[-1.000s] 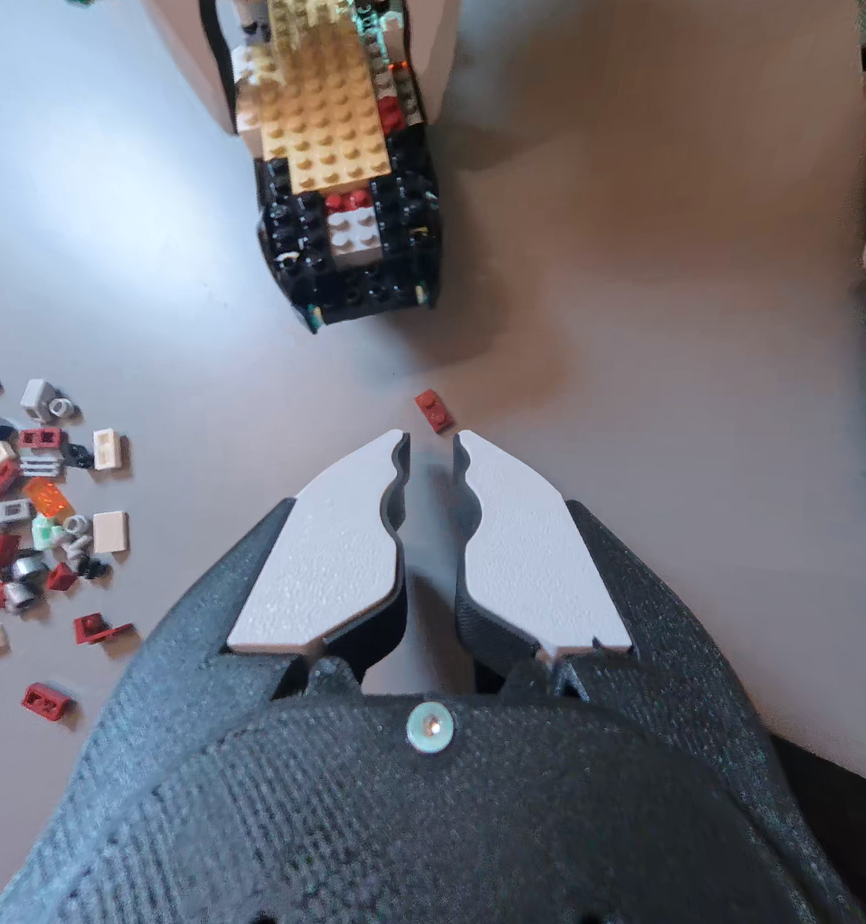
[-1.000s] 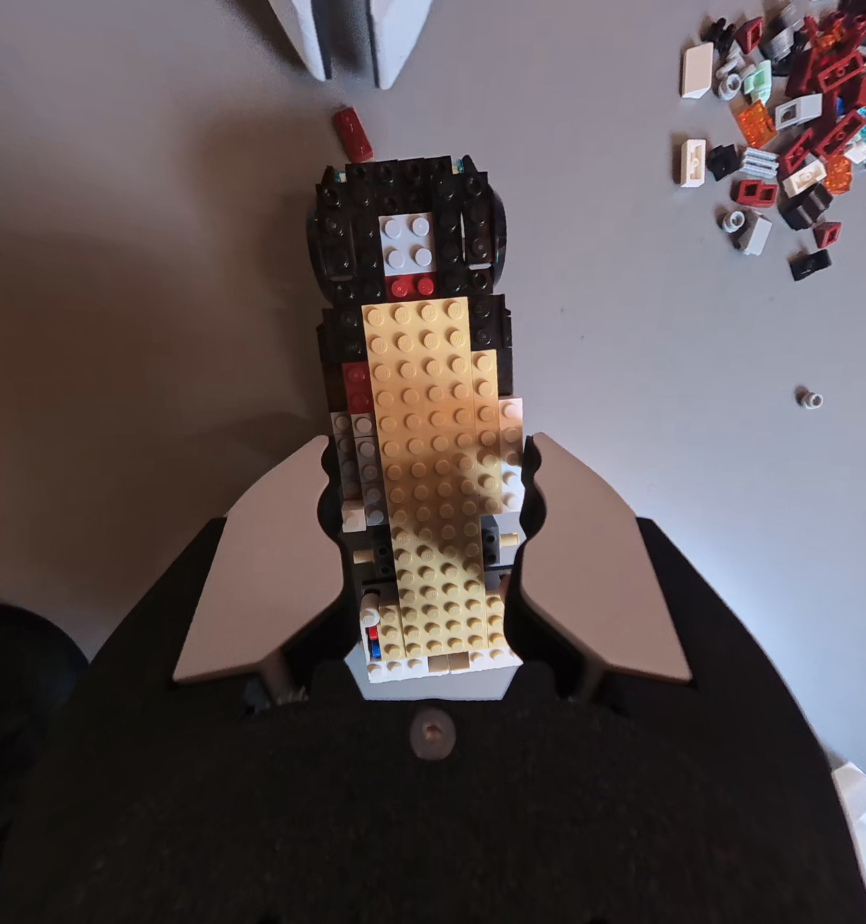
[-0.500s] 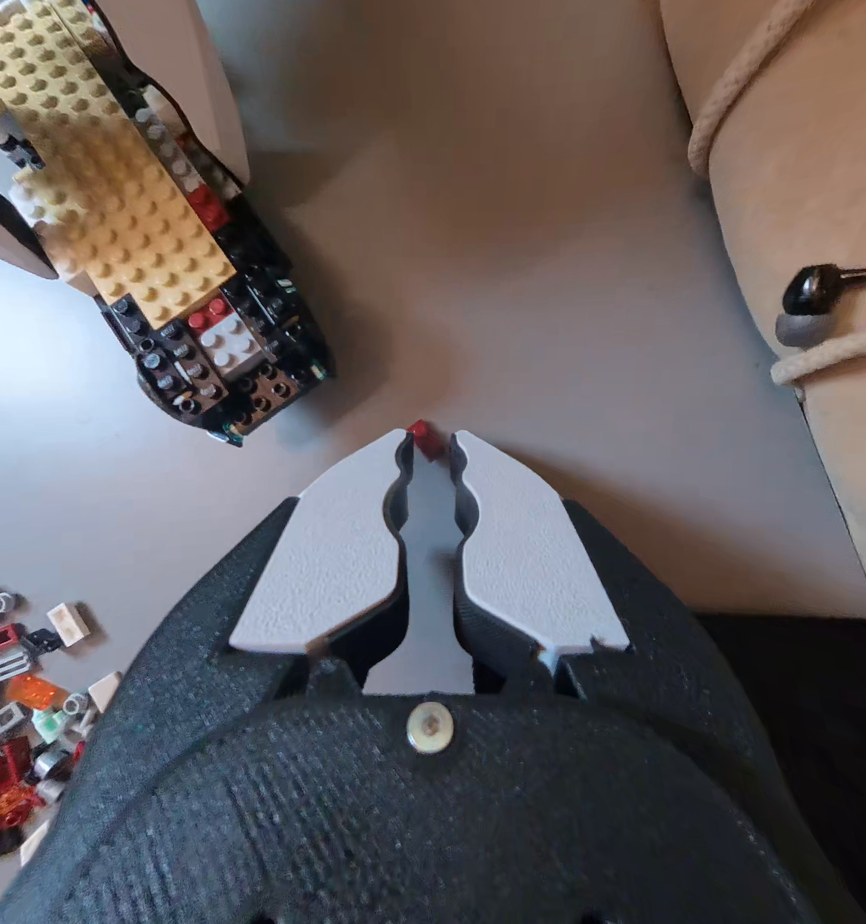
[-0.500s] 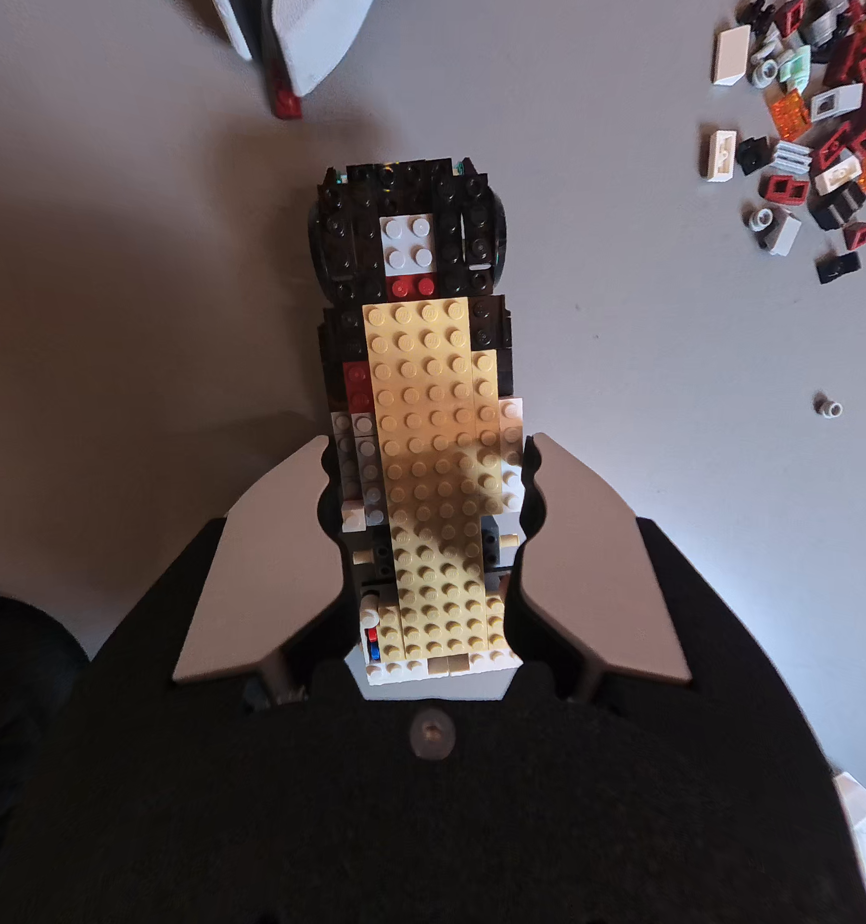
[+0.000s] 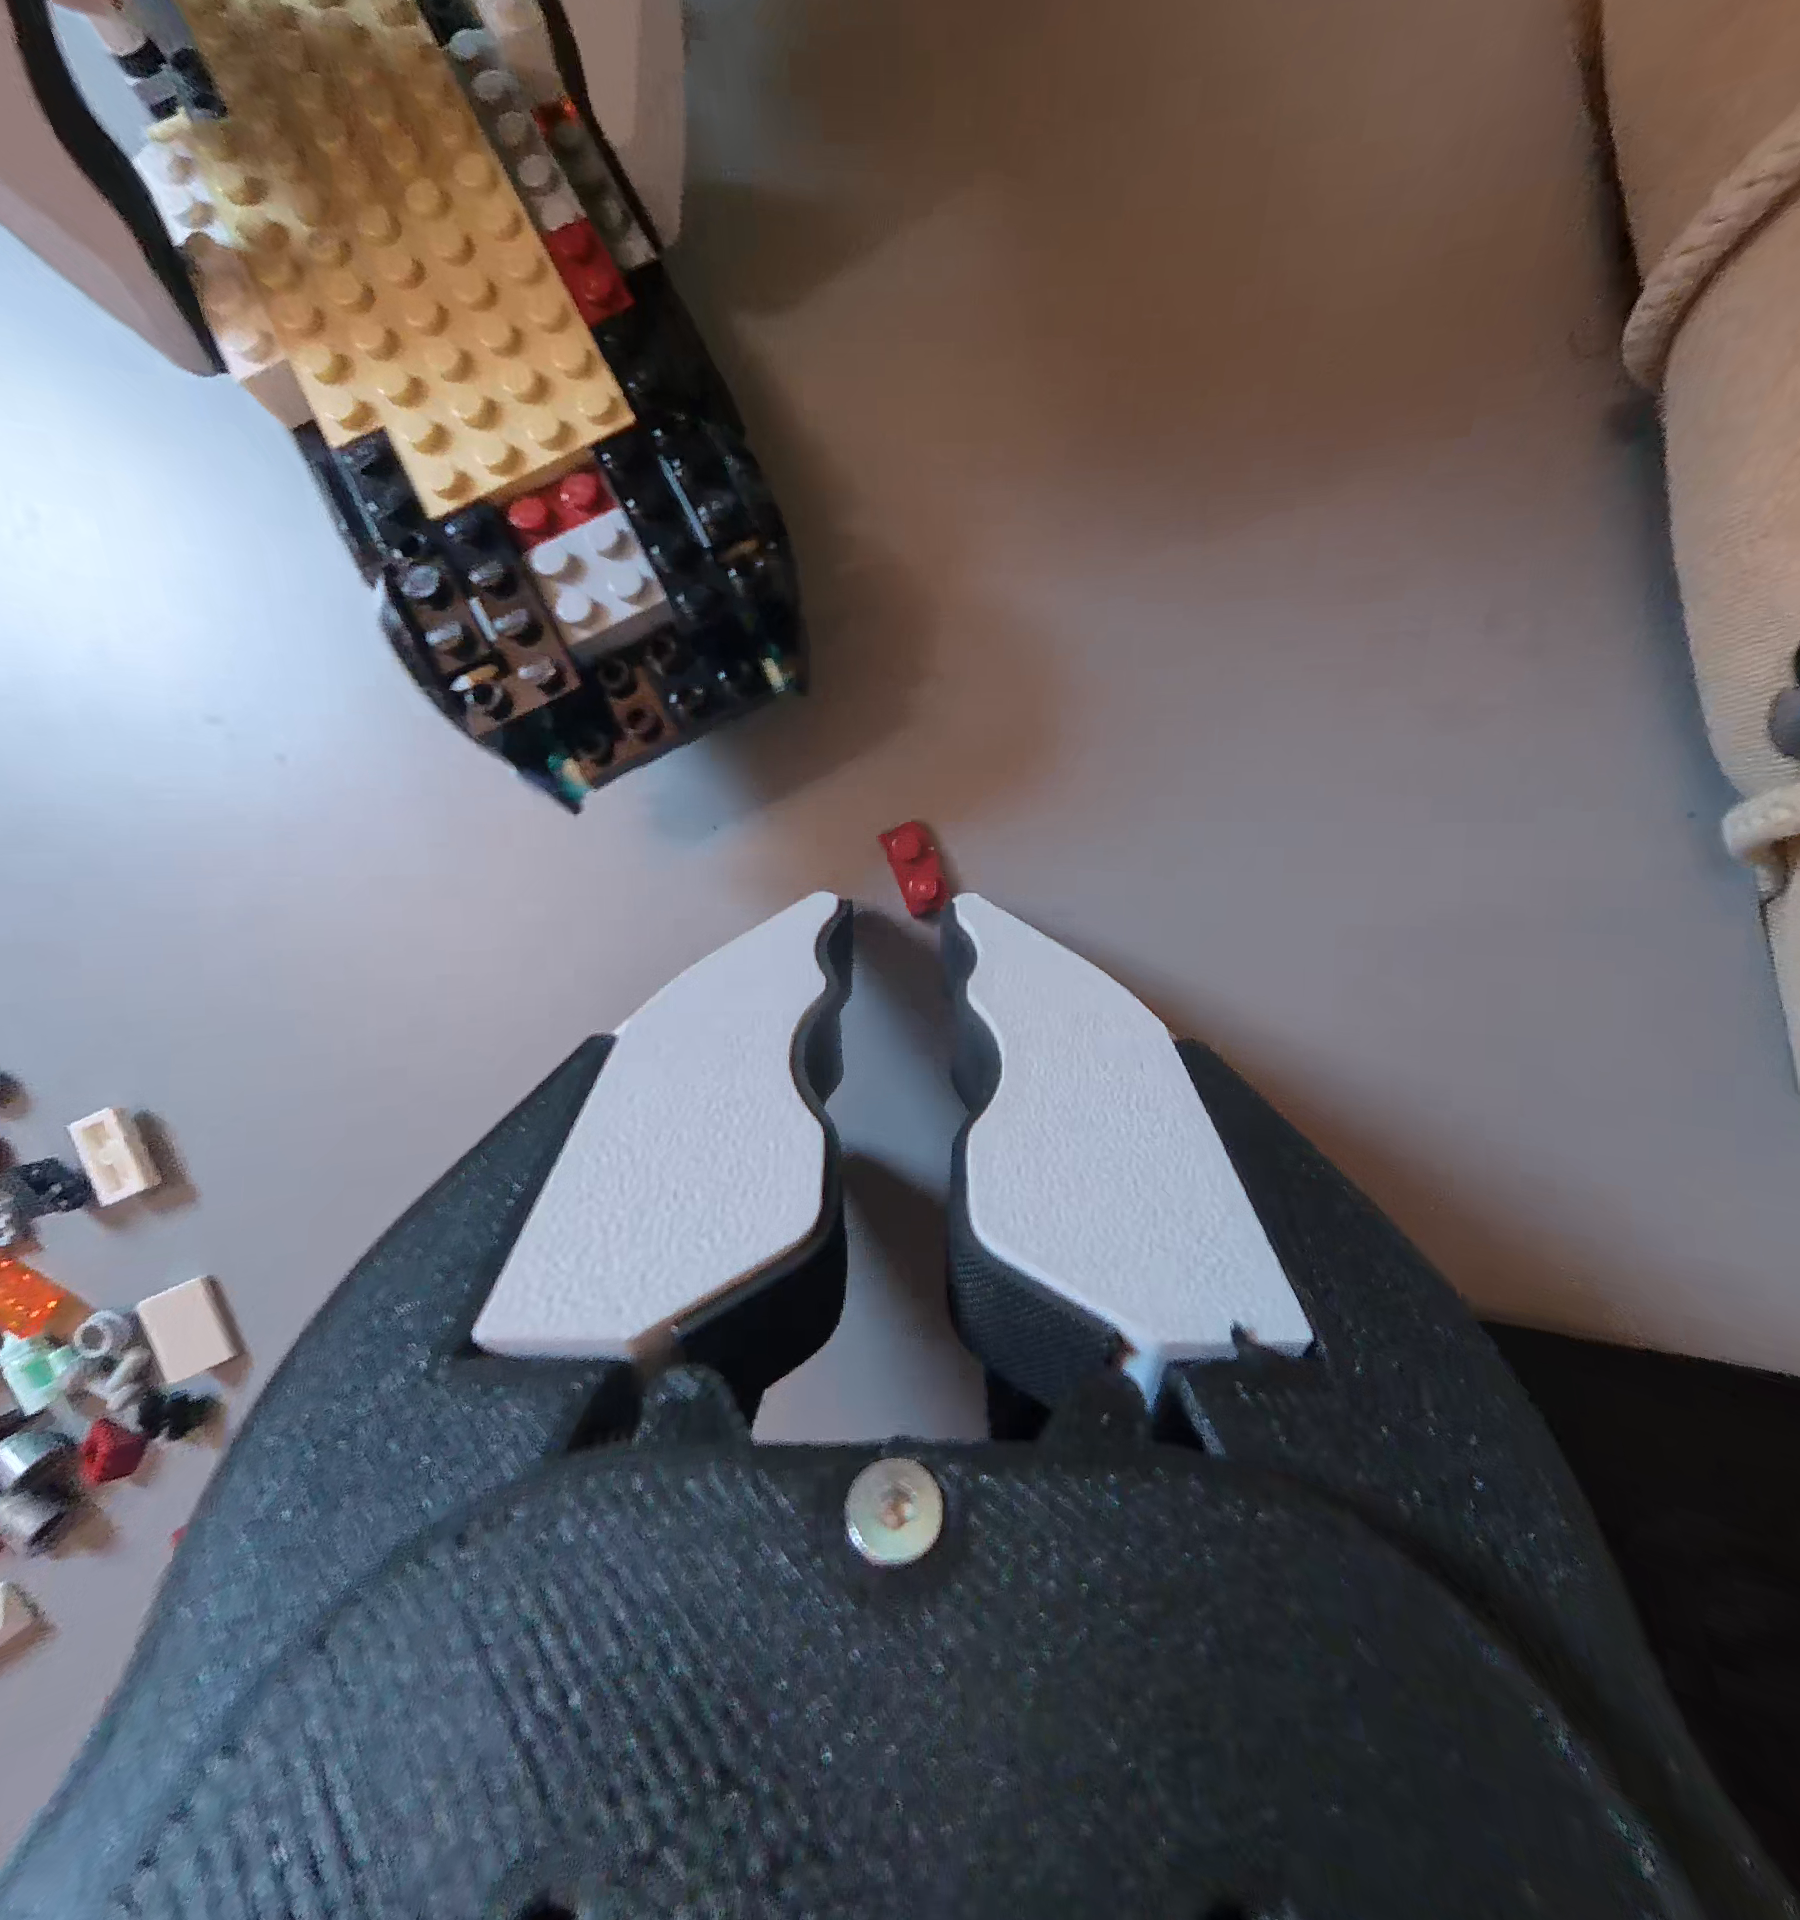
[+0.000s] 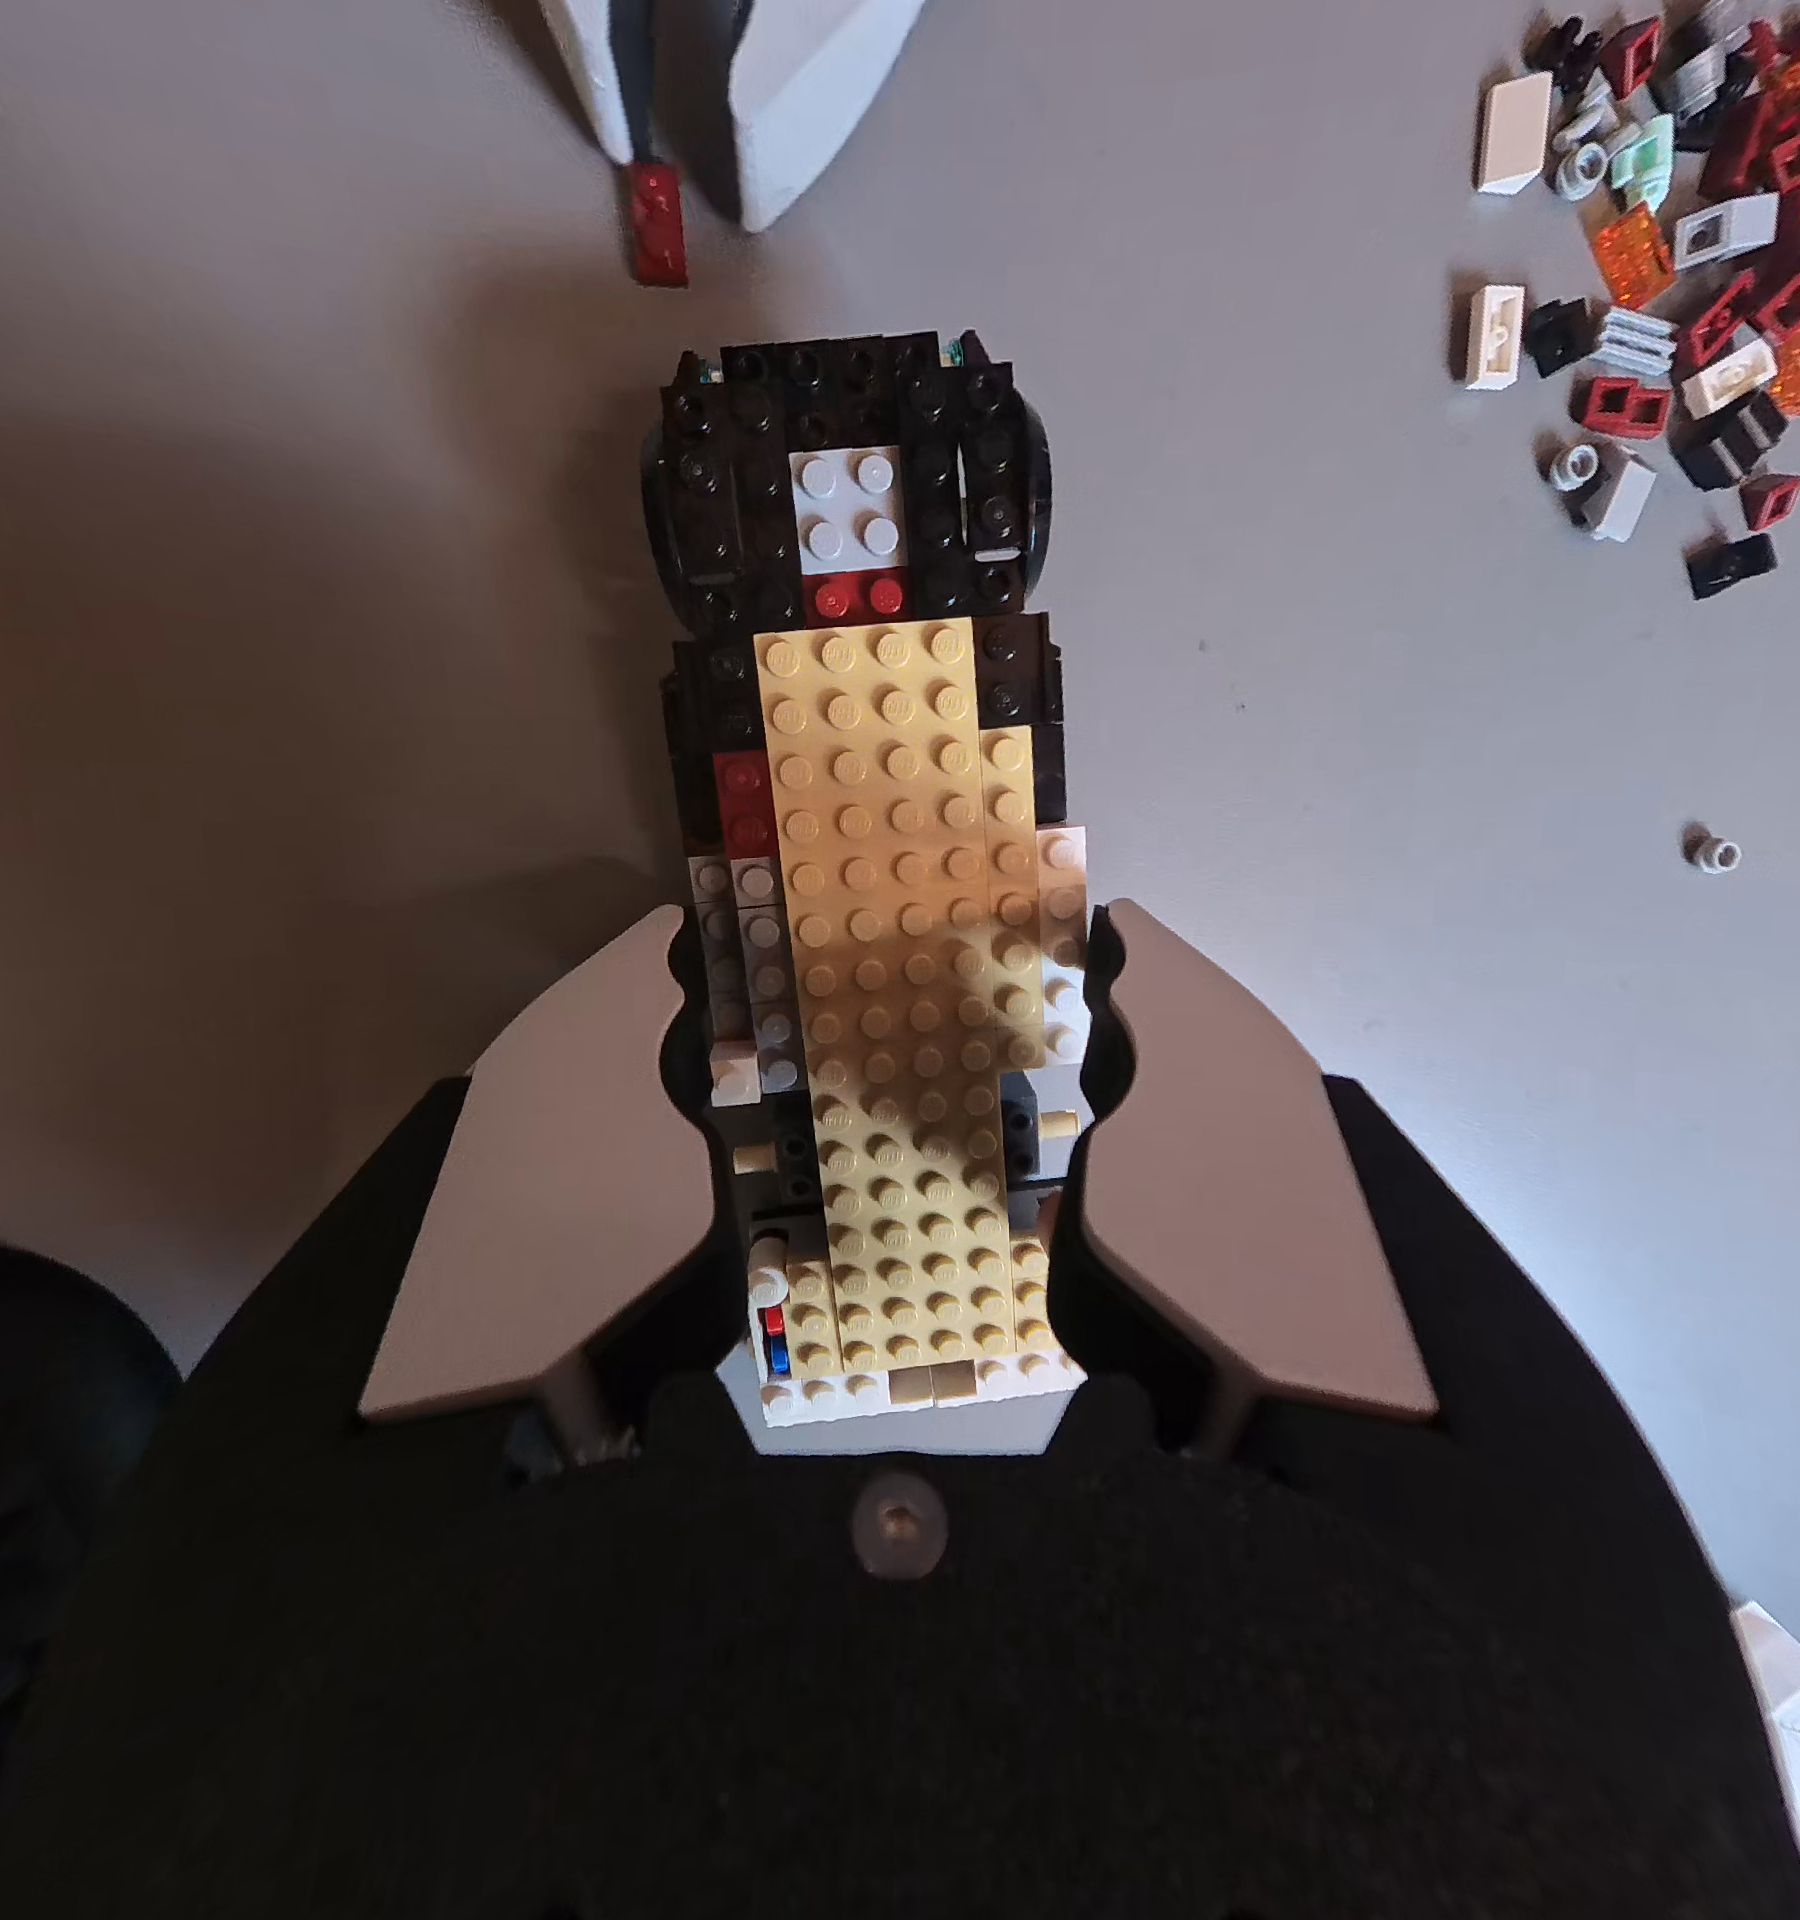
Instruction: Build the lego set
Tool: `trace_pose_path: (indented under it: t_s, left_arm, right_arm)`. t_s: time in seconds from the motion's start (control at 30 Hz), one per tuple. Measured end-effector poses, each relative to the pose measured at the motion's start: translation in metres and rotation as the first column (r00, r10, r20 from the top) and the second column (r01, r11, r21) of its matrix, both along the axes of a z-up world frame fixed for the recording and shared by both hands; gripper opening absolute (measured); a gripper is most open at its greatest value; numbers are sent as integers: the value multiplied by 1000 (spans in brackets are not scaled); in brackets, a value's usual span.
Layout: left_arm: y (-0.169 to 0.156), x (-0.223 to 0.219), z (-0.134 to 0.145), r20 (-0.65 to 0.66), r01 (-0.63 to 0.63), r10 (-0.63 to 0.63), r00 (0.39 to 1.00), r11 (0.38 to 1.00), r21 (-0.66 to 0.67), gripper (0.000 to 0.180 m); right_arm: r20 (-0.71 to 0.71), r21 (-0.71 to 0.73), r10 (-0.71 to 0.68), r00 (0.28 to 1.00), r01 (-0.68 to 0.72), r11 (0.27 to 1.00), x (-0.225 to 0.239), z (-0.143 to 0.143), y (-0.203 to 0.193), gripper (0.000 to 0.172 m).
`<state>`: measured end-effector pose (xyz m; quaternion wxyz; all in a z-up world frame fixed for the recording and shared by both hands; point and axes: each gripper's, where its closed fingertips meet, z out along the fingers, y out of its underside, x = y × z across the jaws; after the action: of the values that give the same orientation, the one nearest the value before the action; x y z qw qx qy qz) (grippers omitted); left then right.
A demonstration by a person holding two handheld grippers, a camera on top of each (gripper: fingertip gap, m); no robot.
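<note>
My left gripper (image 5: 896,904) is open by a narrow gap and holds nothing. A small red two-stud plate (image 5: 917,871) lies flat on the grey table (image 5: 1239,623) just ahead of the tips, against the right fingertip (image 5: 963,914). The right wrist view shows the same plate (image 6: 657,223) at the tip of one left finger. My right gripper (image 6: 888,920) is shut on a long brick model (image 6: 875,779) with a tan studded top and a black front. Its pads press on both sides of the model. The model (image 5: 460,312) reaches toward the red plate.
A pile of loose small bricks, red, white, grey, black and orange, lies at the left (image 5: 34,1299) and shows at the upper right in the right wrist view (image 6: 1706,260). A lone grey round piece (image 6: 1714,854) lies apart. A person's sleeve with a cord (image 5: 1758,520) fills the right edge.
Half a second ago the red plate sat between my left fingertips; the jaws have since widened slightly and the plate now lies just ahead of them. The right gripper keeps its hold on the model.
</note>
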<state>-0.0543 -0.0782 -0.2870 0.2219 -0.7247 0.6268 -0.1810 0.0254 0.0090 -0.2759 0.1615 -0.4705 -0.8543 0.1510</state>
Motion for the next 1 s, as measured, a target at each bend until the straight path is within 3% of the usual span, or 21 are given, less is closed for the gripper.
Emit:
trace_pose_path:
  t_s: [0.17,0.37,0.63,0.77,1.0]
  left_arm:
    - [22,-15,3,-15,-65,66,998,995,75,14]
    - [-2,6,8,62,-43,43,997,999,-2,17]
    - [27,-6,6,10,-56,56,998,994,97,15]
    - [18,0,9,44,-31,28,999,997,66,16]
    - [10,7,4,57,-260,262,963,965,-35,26]
  right_arm:
    - [5,2,-1,1000,1,1000,1,0,1,70]
    - [18,8,8,1000,-8,1000,1,-2,0,70]
    - [15,4,9,1000,-9,1000,-1,-1,-2,70]
    - [27,2,7,1000,-7,1000,0,-2,-1,70]
    - [42,23,6,999,-7,1000,0,-3,1,70]
